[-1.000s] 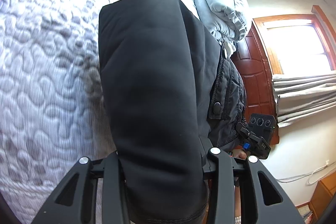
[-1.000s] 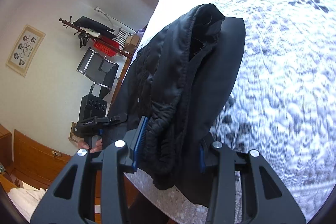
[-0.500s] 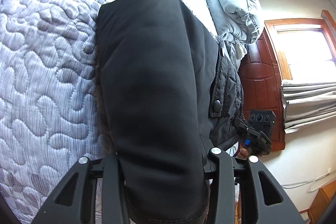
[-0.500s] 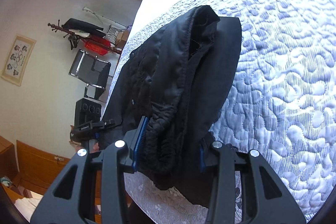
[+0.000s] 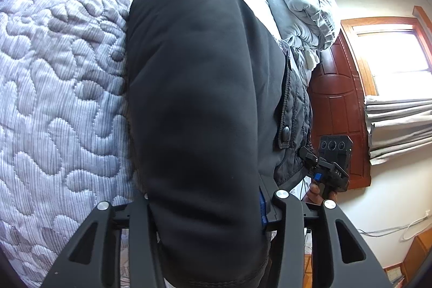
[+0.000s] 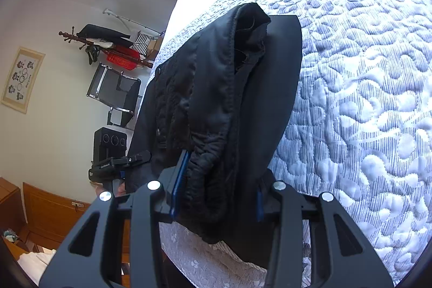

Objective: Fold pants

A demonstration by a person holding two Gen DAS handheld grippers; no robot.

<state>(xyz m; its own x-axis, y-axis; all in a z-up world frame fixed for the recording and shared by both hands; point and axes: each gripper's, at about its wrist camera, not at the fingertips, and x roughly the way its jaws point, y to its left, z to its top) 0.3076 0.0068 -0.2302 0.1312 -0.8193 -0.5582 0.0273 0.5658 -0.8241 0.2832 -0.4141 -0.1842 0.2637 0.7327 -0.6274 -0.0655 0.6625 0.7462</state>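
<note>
Left gripper (image 5: pixel 208 209): its two black fingers are being kept clamped on the smooth folded end of the black pants (image 5: pixel 194 109), which are being held stretched away from the camera over the quilted bedspread (image 5: pixel 54 88). Right gripper (image 6: pixel 216 196): it is being kept closed on the bunched, gathered waistband end of the pants (image 6: pixel 226 104), blue pads being visible on the inner faces of the fingers (image 6: pixel 178 188). In each wrist view the other gripper is being seen beside the pants, past the edge of the bedspread, held by a partly hidden hand (image 5: pixel 314 189); the letters "DAS" are being read on its body in the left view, while the white label in the right view is too small to be read. The pants are lying along the bedspread near its edge, a snap button (image 5: pixel 285 129) being shown on a quilted part. Beyond the pants, folded grey bedding (image 5: pixel 299 7), a dark wooden door (image 5: pixel 337 99), a window (image 5: pixel 391 50), a coat rack (image 6: pixel 108 47), a black chair (image 6: pixel 116 91) and a framed picture (image 6: pixel 23 78) are being shown against pale walls.
</note>
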